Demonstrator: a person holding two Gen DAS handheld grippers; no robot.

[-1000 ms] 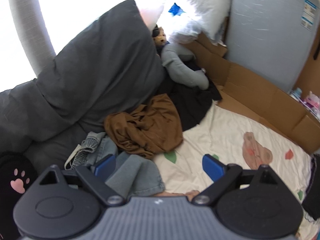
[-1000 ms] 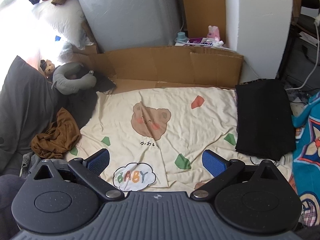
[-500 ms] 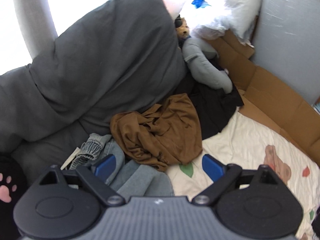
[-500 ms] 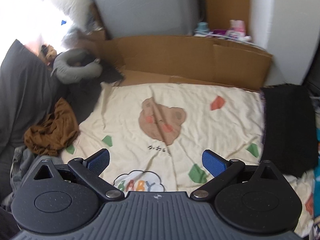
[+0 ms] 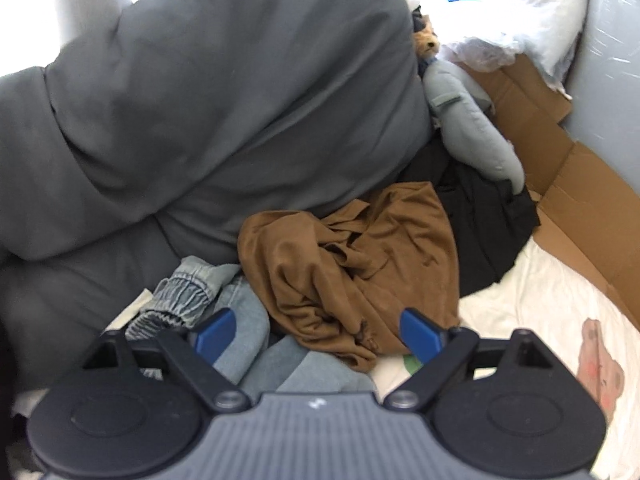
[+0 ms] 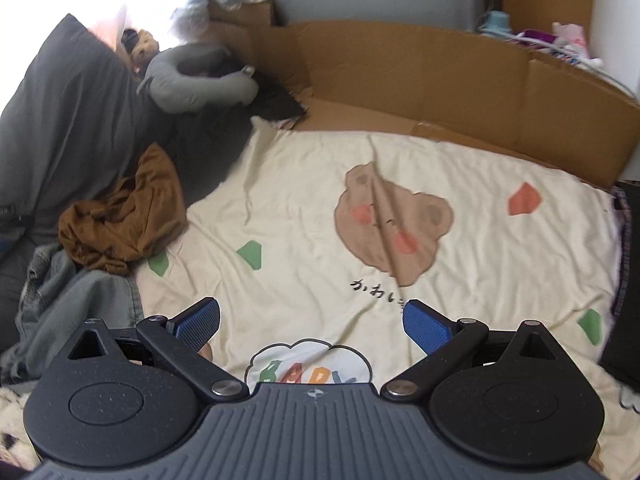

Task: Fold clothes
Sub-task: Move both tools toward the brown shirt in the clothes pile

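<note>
Left wrist view shows the left gripper (image 5: pixel 316 330) spread wide with nothing between its blue pads, poised above a crumpled brown garment (image 5: pixel 356 268) heaped against faded blue jeans (image 5: pixel 240 320) and a big grey pillow (image 5: pixel 224 112). Right wrist view shows the right gripper (image 6: pixel 310 320), likewise wide apart and empty, over a cream bear-print blanket (image 6: pixel 460 288), with that clothing pile at its left edge.

A lived-in bedroom at home. A cream bear-print baby blanket (image 6: pixel 400 208) covers the bed, with a big grey pillow (image 5: pixel 208 112), neck pillow (image 6: pixel 196 80) and crumpled clothes (image 5: pixel 352 272) alongside.
</note>
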